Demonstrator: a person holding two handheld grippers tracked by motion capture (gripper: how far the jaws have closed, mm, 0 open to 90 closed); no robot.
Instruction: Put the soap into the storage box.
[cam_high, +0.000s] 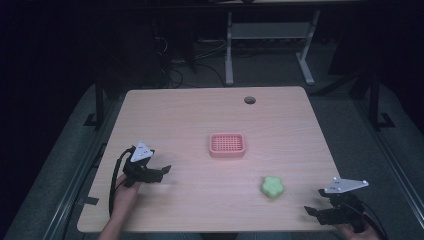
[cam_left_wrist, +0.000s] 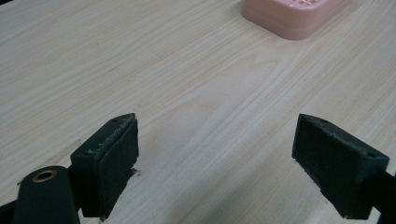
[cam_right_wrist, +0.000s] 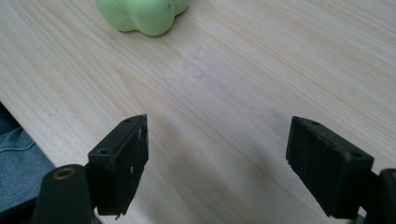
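A pale wooden table (cam_high: 200, 115) is standing in a dim room, with metal desk legs and cables showing in the dark at the top of the high view. At the bottom edge of that view I am holding my two grippers. My right gripper (cam_high: 312, 212) is sitting in the lower right corner, its jaws spread wide with nothing between them; my left gripper (cam_high: 162, 172) is hovering at lower left, jaws likewise gaping and empty.

Just above and to the left of my right gripper, a lumpy, flower-shaped green block (cam_high: 272, 186) is lying flat on the wood; in the right gripper view it is peeking in at the upper left (cam_right_wrist: 142, 16). It looks soft and light, probably foam or putty, so I judge it will squash under a hard squeeze; I would be pinching it gently across two opposite hollows between the lobes.

Farther up, near the centre of the frame, a pink, square, grid-topped plastic tray (cam_high: 227, 145) is resting well apart from the block. It looks stiff and light.
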